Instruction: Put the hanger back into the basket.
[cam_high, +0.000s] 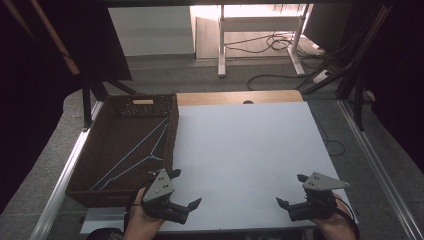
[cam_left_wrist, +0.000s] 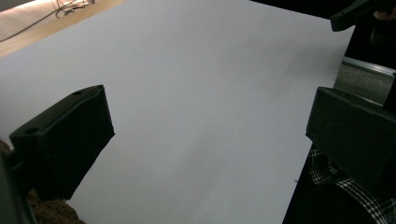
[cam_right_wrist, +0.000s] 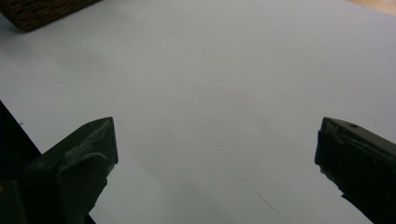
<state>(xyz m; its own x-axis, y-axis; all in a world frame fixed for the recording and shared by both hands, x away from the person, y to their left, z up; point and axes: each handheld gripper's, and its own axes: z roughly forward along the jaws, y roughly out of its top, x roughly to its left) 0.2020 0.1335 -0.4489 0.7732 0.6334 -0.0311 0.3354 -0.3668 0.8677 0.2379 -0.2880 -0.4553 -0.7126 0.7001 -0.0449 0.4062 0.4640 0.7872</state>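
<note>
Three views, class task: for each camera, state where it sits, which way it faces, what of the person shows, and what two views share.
High view: above the person's side, facing forward and down on the white table; shows forearms, left gripper, right gripper.
Left gripper view: on that gripper, facing across the table; its jaws stand apart.
Right gripper view: on that gripper, facing across the table; jaws apart.
Shared: the brown basket shows in the high and right gripper views.

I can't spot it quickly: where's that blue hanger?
In the high view, the hanger lies inside the brown basket at the table's left, just beyond the left gripper.
</note>
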